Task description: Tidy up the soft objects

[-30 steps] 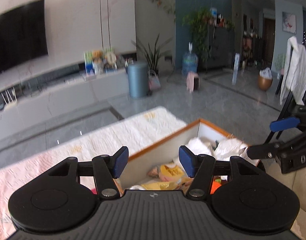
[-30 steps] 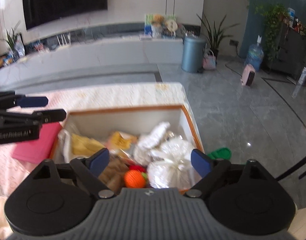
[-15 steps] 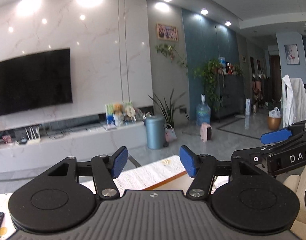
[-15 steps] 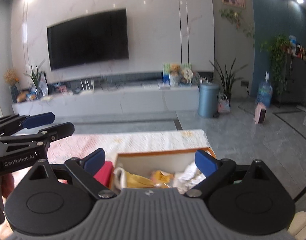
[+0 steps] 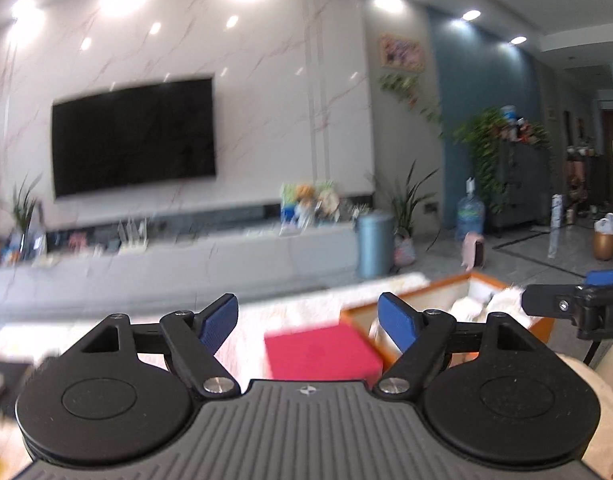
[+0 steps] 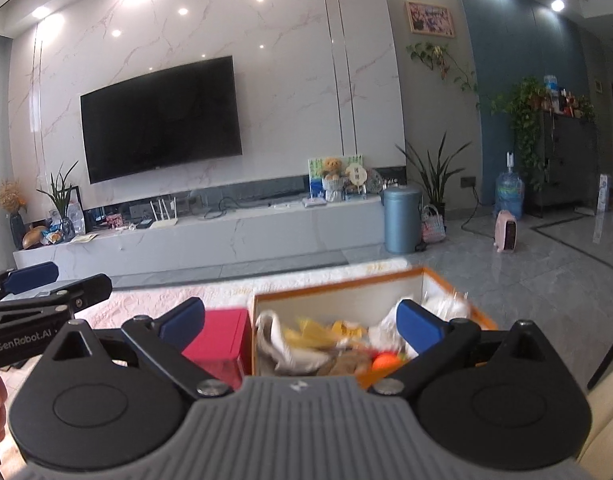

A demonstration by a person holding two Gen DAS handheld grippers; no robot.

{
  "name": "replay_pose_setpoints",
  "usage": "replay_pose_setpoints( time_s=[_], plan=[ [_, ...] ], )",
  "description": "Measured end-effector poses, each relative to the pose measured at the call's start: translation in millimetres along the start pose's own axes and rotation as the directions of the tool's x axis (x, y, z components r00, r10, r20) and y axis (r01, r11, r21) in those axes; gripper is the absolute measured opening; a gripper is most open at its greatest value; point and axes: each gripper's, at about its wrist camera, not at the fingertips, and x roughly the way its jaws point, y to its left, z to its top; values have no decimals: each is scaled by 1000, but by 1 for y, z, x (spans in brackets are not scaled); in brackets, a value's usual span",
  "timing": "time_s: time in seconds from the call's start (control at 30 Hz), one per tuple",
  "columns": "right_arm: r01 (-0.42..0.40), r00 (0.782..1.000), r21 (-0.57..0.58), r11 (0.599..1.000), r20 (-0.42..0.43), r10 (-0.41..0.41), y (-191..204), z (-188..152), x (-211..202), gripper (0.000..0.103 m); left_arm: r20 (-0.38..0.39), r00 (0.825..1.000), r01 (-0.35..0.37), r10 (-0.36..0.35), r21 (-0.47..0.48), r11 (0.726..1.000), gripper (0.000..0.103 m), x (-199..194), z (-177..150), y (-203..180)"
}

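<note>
At the far left, seen from the right wrist view, the left tool (image 6: 46, 284) is held level above the worktop (image 6: 154, 300), which is covered by a pale quilted cloth. Its jaws are opening and nothing is seen between them — in its own view the blue pads (image 5: 220, 316) frame only the cloth and a red box (image 5: 320, 350) beyond. That red box is set on the worktop just left of an orange-rimmed box (image 6: 338, 286), side by side; whether the two touch cannot be told through the blur.

The soft objects (image 6: 306, 340) are piled inside the orange-rimmed box: crumpled white bags, something yellow, a brownish piece and an orange ball (image 6: 382, 361). The pile is loose and jumbled, so sorting seems barely begun.

To the right, the right tool (image 6: 300, 320) is aimed straight over that box, slightly downward. Its jaws are opening too, spread wide and released, with no pad pressed on anything; the pile only shows through the gap, lower and farther off. Such a wide spread is judged to suit a bulky, yielding bag. Both tools are kept apart, probably so that one item can be lifted without the other being fouled.
</note>
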Motion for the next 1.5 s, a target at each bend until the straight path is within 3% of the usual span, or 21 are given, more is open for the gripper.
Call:
replay_pose_setpoints(
  time_s=[0.17, 0.3, 0.63, 1.5],
  plan=[
    [58, 998, -6, 998, -33, -59, 5, -29, 11, 100, -130, 992, -10, 0, -73, 997, 93, 19, -23, 10],
    [69, 996, 7, 998, -51, -68, -1, -54, 20, 100, -185, 983, -27, 9, -94, 995, 93, 28, -37, 17],
    [95, 990, 78, 992, -111, -86, -11, -66, 39, 100, -232, 972, -60, 34, -106, 993, 93, 26, -70, 18],
    [116, 988, 32, 993, -103, -112, -4, -67, 39, 100, -222, 974, -58, 43, -65, 996, 93, 19, -68, 13]
  ],
)
